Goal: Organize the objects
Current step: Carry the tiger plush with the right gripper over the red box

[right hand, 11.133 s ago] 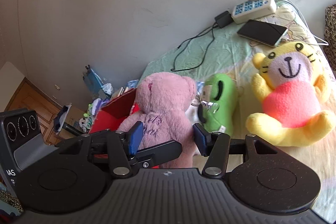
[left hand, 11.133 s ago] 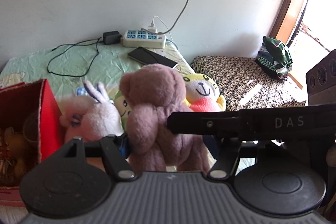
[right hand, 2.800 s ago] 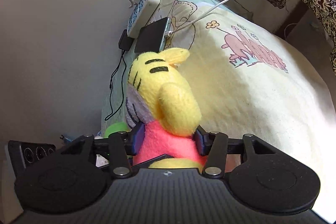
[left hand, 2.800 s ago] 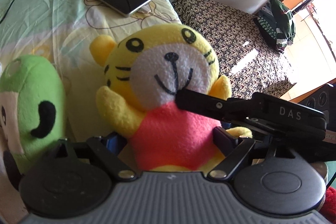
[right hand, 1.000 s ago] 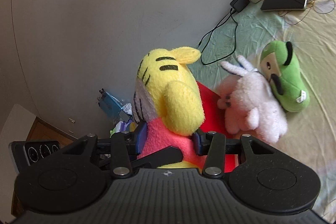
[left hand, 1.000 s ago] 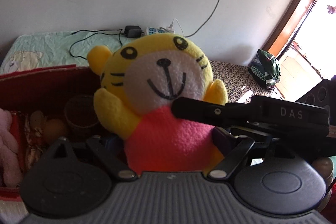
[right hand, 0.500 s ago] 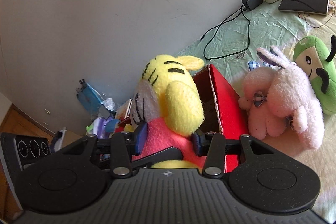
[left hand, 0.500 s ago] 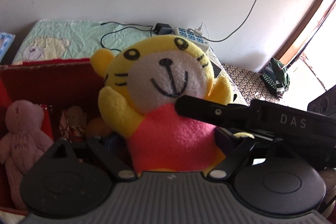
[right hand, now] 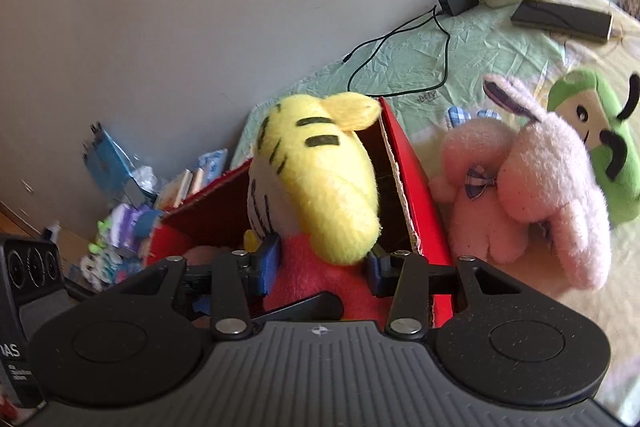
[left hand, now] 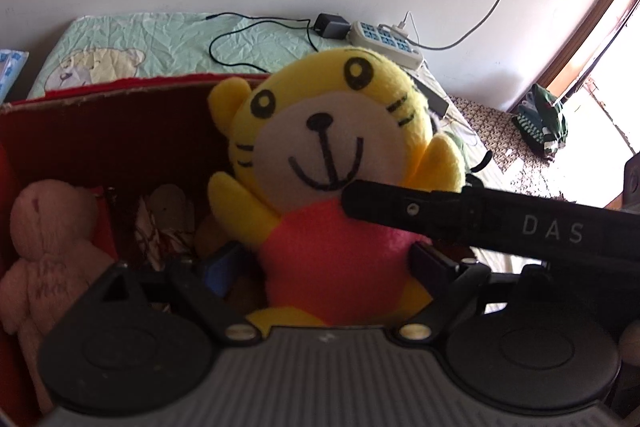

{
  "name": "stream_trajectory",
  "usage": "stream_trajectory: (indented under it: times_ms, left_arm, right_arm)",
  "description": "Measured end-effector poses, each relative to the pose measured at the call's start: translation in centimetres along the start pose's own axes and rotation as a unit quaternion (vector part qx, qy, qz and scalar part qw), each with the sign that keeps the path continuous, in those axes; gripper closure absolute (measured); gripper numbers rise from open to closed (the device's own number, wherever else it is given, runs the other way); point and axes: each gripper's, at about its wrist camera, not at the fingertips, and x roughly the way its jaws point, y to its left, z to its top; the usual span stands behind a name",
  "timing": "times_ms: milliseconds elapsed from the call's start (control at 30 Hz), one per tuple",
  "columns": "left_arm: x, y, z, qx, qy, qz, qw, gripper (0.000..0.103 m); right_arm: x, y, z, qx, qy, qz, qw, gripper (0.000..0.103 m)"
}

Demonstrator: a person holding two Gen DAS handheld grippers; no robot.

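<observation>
**Tiger toy arrives over the red box**

Left wrist view: the yellow tiger plush (left hand: 320, 187) now hangs over the open red box (left hand: 100, 123), where half a second ago it was nearer the box's right wall. The left tongs (left hand: 320, 263) are opening. Their blue pad stands clear of the toy's red belly on one side, so the grip is released. A brown bear (left hand: 44, 239) already lies inside the box, at its left end.

Right wrist view: the right tongs (right hand: 320, 263) are clenched on the tiger plush (right hand: 320, 187) at its waist and carry it alone. Beyond the box's right wall (right hand: 416, 195), a pink rabbit (right hand: 532, 195) and a green plush (right hand: 600, 131) wait on the bed. By my reading, dropping the tiger in comes next.
</observation>
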Motion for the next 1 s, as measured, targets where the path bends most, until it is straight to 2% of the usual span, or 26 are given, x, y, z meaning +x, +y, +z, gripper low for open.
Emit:
stream_trajectory:
  times_ms: [133, 300, 467, 600, 667, 800, 1000]
  left_arm:
    - [0.5, 0.1, -0.2, 0.010, 0.006, 0.005, 0.9999, 0.012]
    - [0.9, 0.5, -0.1, 0.005, 0.013, 0.001, 0.9999, 0.008]
    - [1.1, 0.4, -0.2, 0.008, 0.018, 0.005, 0.9998, 0.009]
    - [1.3, -0.1, -0.2, 0.019, 0.025, 0.017, 0.9994, 0.009]
    - [1.6, -0.2, -0.2, 0.019, 0.031, 0.019, 0.9992, 0.009]
    - [1.9, -0.6, -0.1, 0.024, 0.037, 0.029, 0.9986, 0.008]
    - [2.2, -0.8, 0.1, 0.023, 0.048, 0.036, 0.9979, 0.008]
  right_arm:
    - [0.4, 1.1, 0.0, -0.038, 0.005, -0.033, 0.999, 0.055]
    - [0.4, 0.8, 0.2, -0.032, 0.004, -0.036, 0.999, 0.055]
    - [-0.9, 0.5, 0.5, -0.019, -0.034, -0.033, 0.999, 0.046]
    - [-1.6, 0.3, 1.0, -0.012, -0.067, -0.024, 0.997, 0.051]
    - [-1.3, 0.4, 0.9, -0.017, -0.063, -0.023, 0.998, 0.058]
    - [-0.8, 0.5, 0.6, -0.024, -0.060, -0.035, 0.997, 0.063]
    - [-0.5, -0.4, 0.5, -0.008, -0.053, -0.037, 0.998, 0.063]
